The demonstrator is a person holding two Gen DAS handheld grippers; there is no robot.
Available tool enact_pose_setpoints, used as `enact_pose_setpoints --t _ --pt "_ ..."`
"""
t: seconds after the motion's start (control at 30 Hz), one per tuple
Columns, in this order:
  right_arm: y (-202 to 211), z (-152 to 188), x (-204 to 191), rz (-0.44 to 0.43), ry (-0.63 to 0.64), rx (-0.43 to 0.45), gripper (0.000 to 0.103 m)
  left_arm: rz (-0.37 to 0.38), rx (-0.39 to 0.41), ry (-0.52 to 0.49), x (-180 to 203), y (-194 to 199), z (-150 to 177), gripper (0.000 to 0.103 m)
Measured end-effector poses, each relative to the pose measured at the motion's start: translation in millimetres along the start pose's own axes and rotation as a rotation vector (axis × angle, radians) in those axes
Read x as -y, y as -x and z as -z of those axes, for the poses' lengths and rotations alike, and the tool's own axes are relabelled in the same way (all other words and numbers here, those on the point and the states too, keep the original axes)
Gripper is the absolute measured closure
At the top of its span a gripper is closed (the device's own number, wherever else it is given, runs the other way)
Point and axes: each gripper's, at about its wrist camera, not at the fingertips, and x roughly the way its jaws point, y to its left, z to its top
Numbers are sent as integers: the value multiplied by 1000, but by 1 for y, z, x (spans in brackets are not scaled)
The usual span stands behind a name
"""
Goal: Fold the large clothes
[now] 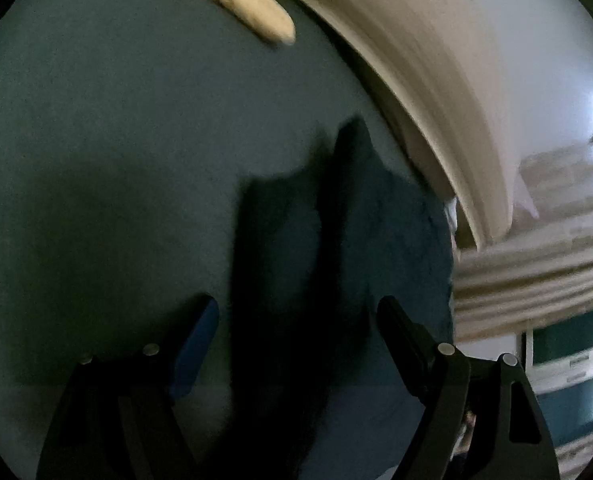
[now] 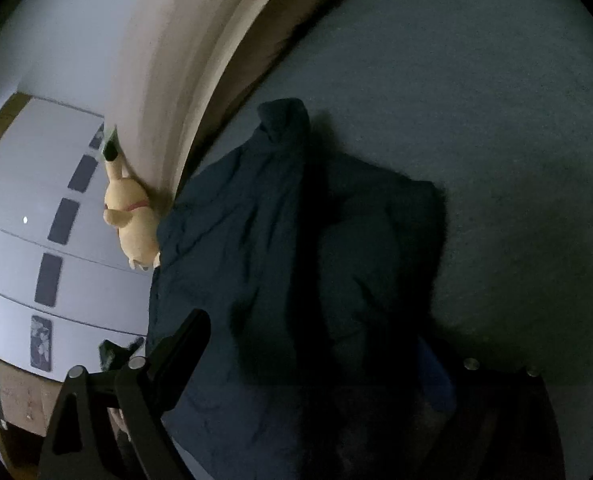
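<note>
One dark blue garment is lying crumpled on the grey-blue bed. In the right wrist view it is filling the space between and ahead of the right claw, whose jaws are standing wide apart, gripping nothing; its long axis is running from 6 toward 12 o'clock, a narrow end pointing at 12. The left claw is also gaping empty, the garment spreading ahead toward 1 o'clock. One yellow plush toy is sitting at 9 o'clock.
</note>
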Motion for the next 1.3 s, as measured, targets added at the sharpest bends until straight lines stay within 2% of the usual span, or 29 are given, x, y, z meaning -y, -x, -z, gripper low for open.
enact_pose_setpoints --t 0.1,0.2,0.27,0.3,0.37,0.4,0.53,0.67,0.97,1.1,1.17,1.3 --pt "-2 3 -8 -27 27 -22 7 29 -58 -33 10 -10 5 21" --pt "-4 7 -25 -43 110 -56 8 3 -86 -74 16 -20 5 22" --pt "-12 5 -25 26 113 -74 15 -23 -81 -67 17 -26 1 43" --pt "-18 3 -22 44 90 -87 25 -42 -94 -76 19 -30 0 51" --pt "-25 4 -22 71 103 -99 37 -61 -89 -104 28 -33 3 60" --pt "-27 5 -26 77 119 -108 50 -75 -81 -125 34 -33 4 66" --pt "-26 7 -60 169 225 -120 73 -135 -44 -201 52 -34 3 80" --pt "-10 6 -97 221 307 -89 79 -168 6 -256 84 -22 3 86" --pt "71 14 -202 182 458 89 85 -133 170 -394 174 43 6 88" --pt "122 29 -233 157 512 156 85 -82 229 -442 188 92 22 88" --pt "142 41 -239 151 528 180 85 -66 248 -464 185 112 43 88" --pt "161 68 -230 144 523 202 85 -50 264 -481 180 121 76 88"
